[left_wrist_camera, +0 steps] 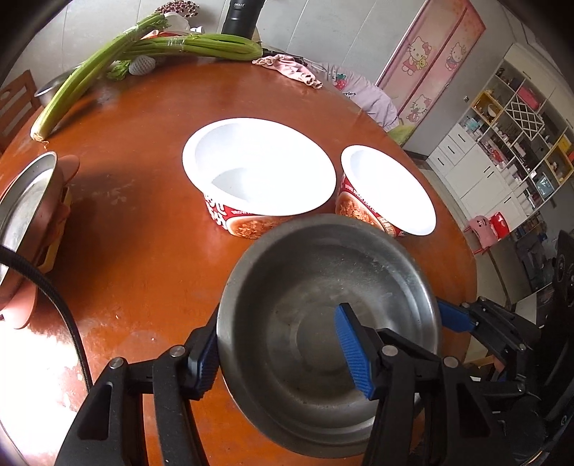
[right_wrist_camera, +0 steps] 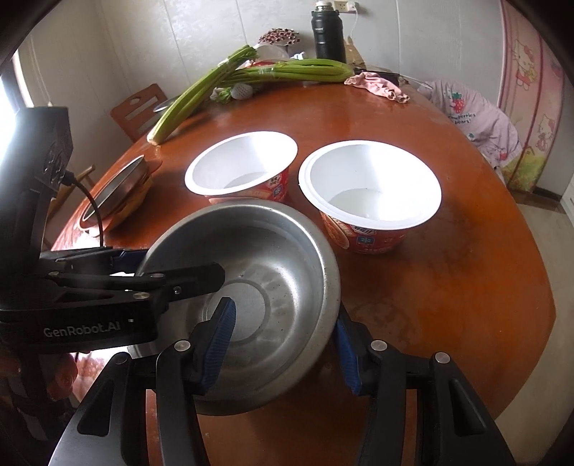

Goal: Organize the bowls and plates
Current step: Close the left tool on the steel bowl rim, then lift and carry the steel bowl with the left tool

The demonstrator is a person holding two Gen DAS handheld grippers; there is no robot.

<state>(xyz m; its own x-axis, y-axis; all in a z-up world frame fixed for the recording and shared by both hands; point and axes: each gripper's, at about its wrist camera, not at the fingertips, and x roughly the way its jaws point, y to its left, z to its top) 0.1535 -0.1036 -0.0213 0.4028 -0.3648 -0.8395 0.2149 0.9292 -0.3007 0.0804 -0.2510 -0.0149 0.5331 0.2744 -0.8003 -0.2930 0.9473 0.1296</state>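
A steel bowl (left_wrist_camera: 323, 304) (right_wrist_camera: 258, 286) is held tilted above the near part of the round table. My left gripper (left_wrist_camera: 283, 355) grips its left rim, one blue pad inside and one outside. My right gripper (right_wrist_camera: 287, 344) grips the opposite rim the same way; its fingers (left_wrist_camera: 455, 317) show in the left wrist view. Two empty red-and-white paper bowls (left_wrist_camera: 258, 172) (left_wrist_camera: 387, 190) stand just beyond; they also show in the right wrist view (right_wrist_camera: 244, 168) (right_wrist_camera: 369, 193). A stack of a steel plate and coloured plates (left_wrist_camera: 25, 222) (right_wrist_camera: 118, 193) sits at the left table edge.
Celery stalks (right_wrist_camera: 251, 75), a black flask (right_wrist_camera: 328, 32), a pink cloth (right_wrist_camera: 376, 86) and a small pouch (right_wrist_camera: 242, 91) lie at the far side of the table (right_wrist_camera: 448, 286). A wooden chair (right_wrist_camera: 140, 107) stands far left; a chair with a purple garment (right_wrist_camera: 473, 114) stands on the right.
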